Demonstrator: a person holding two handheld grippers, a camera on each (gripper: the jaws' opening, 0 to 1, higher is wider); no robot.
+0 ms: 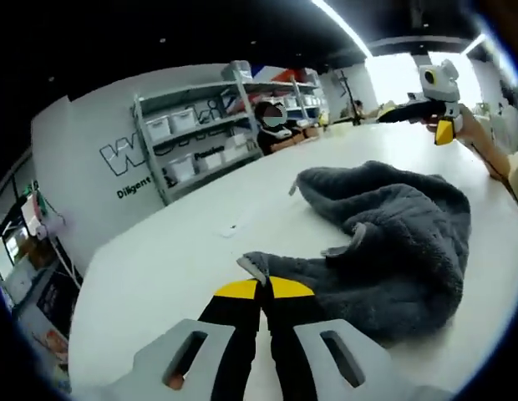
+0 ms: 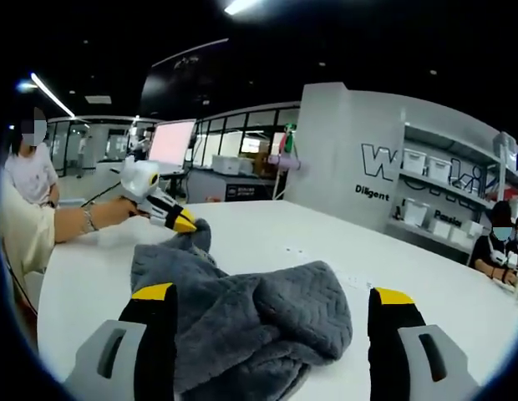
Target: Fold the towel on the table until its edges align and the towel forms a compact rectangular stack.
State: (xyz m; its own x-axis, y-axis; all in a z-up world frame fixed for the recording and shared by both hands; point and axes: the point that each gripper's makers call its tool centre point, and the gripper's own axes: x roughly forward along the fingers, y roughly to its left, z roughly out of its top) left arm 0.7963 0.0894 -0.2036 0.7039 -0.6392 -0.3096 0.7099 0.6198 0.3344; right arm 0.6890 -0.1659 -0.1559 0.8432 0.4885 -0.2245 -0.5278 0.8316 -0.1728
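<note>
Left tool [image 1: 261,288] pinches towel [image 1: 393,242] corner, seemingly; right tool [image 2: 274,311] gapes wide.

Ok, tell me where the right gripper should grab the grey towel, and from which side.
Probably the free corner of the grey towel, on the far side from the left gripper, whose jaws are shut on the near corner. That corner lies thin on the white table, clear of the bunched middle. Bring the right gripper, jaws open, in low from its own side, across the hem.
</note>
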